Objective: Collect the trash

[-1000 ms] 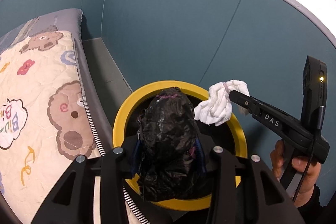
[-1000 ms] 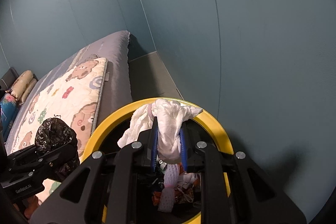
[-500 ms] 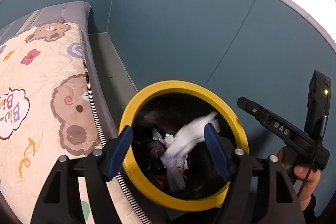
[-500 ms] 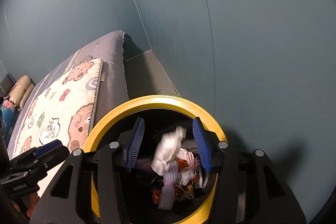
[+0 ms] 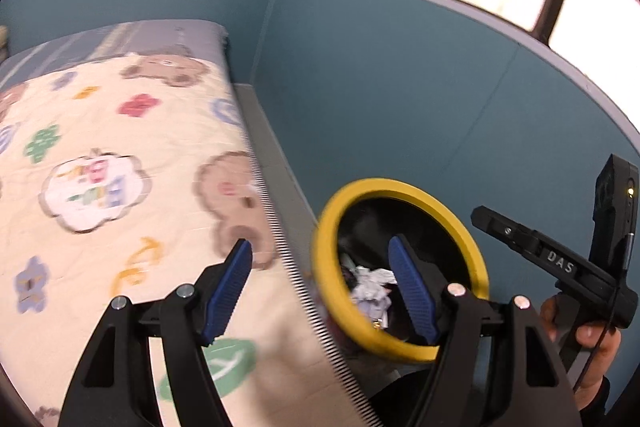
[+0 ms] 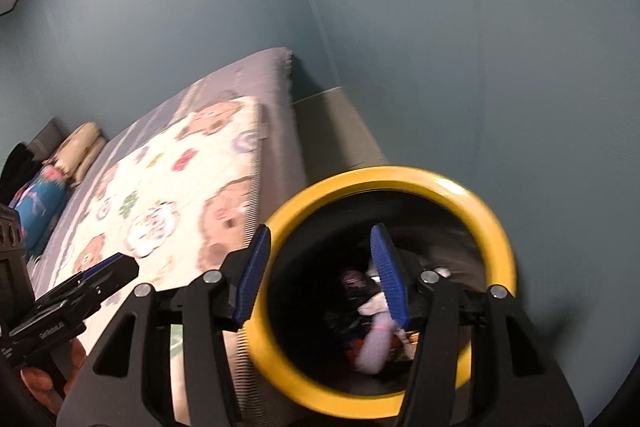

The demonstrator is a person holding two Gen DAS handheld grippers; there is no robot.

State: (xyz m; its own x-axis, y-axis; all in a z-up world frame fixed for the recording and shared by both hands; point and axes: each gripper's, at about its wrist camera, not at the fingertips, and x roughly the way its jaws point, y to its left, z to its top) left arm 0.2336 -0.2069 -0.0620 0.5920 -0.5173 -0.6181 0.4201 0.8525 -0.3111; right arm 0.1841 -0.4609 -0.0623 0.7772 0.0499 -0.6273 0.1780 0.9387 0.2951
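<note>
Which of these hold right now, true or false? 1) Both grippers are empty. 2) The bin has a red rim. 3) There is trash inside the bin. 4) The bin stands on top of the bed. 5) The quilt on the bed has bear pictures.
1) True: the left gripper and the right gripper stand open with nothing between the pads.
2) False: the bin has a yellow rim.
3) True: crumpled white trash lies in it, with more pieces seen from the right wrist.
4) False: the bin stands on the floor beside the bed, near the blue wall.
5) True: the quilt shows brown bears and flowers.
</note>
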